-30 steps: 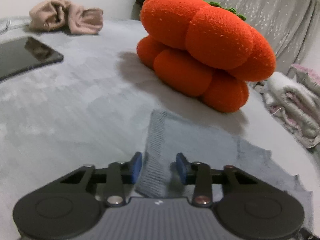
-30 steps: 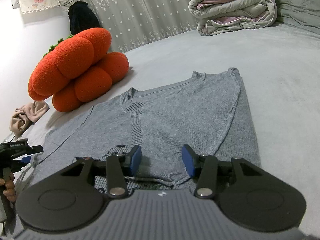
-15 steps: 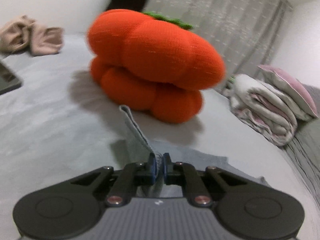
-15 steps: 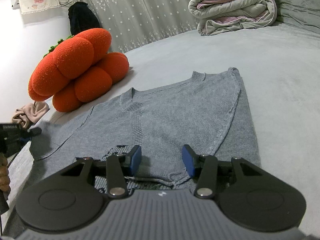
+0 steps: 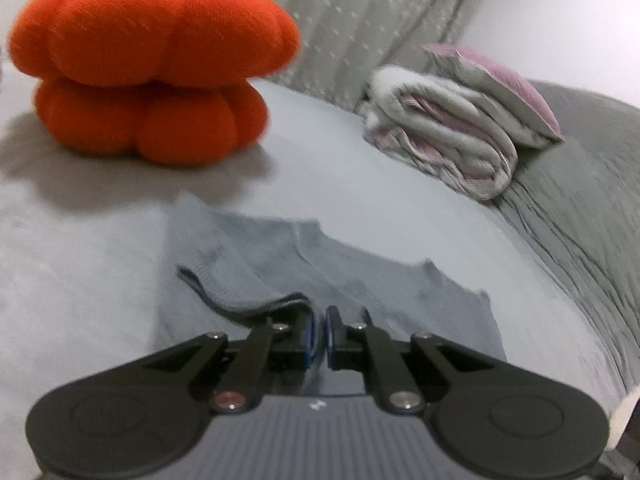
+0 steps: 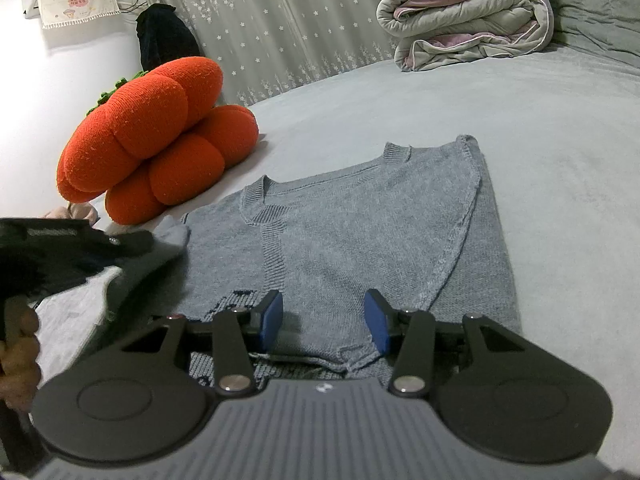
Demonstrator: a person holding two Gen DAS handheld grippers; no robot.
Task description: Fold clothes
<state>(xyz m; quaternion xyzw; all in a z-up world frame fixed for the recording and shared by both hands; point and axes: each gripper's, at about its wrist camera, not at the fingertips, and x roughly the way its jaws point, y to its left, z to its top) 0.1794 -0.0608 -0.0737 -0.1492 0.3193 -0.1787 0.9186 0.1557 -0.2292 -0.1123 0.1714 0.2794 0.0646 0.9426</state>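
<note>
A grey knitted sweater (image 6: 360, 232) lies flat on the bed, its right sleeve folded in over the body. My left gripper (image 5: 318, 334) is shut on the sweater's left sleeve (image 5: 240, 288) and holds it lifted above the body of the garment. In the right wrist view the left gripper (image 6: 72, 240) shows at the left edge with a person's hand (image 6: 18, 344) on it and the raised sleeve (image 6: 160, 248) draped from it. My right gripper (image 6: 324, 322) hovers open over the sweater's hem, with the fabric lying below its pads, not pinched.
An orange pumpkin-shaped cushion (image 6: 152, 140) sits beyond the sweater at the left. A folded quilt (image 6: 468, 12) lies at the far right of the bed, a grey curtain (image 6: 280, 20) behind. The grey bed sheet (image 6: 560, 140) stretches right of the sweater.
My left gripper closed on the sleeve cuff, lifted it and carried it right over the sweater's body, rolling as it went. The right gripper has stayed still.
</note>
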